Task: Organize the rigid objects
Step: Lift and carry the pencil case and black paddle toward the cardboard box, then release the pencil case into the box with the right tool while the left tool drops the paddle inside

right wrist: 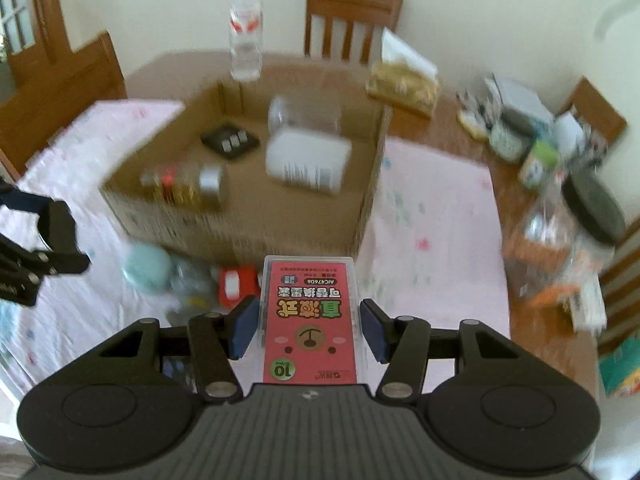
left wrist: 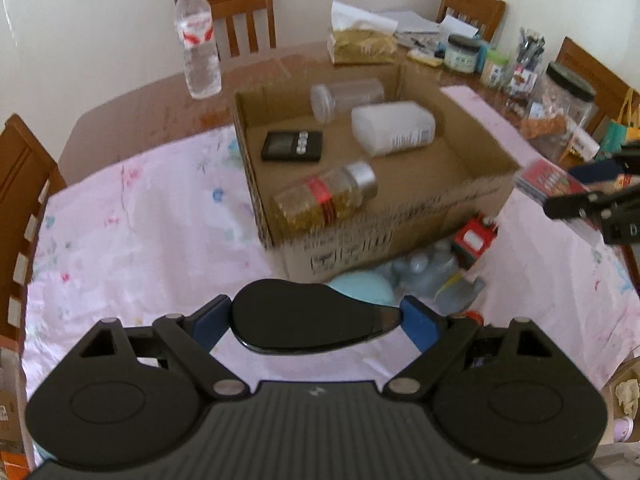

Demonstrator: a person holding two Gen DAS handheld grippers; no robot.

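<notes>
My left gripper is shut on a flat black computer mouse, held above the pink cloth just in front of the open cardboard box. My right gripper is shut on a clear case with a red label, held in front of the box's near right corner. The box holds a gold-filled jar, a black device with buttons, a white bottle and a clear jar, all lying down. The right gripper also shows at the right edge of the left wrist view.
A teal round object, crumpled clear plastic and a red toy lie on the cloth by the box's front. A water bottle stands behind the box. A tissue pack, jars and clutter crowd the right side. Wooden chairs ring the table.
</notes>
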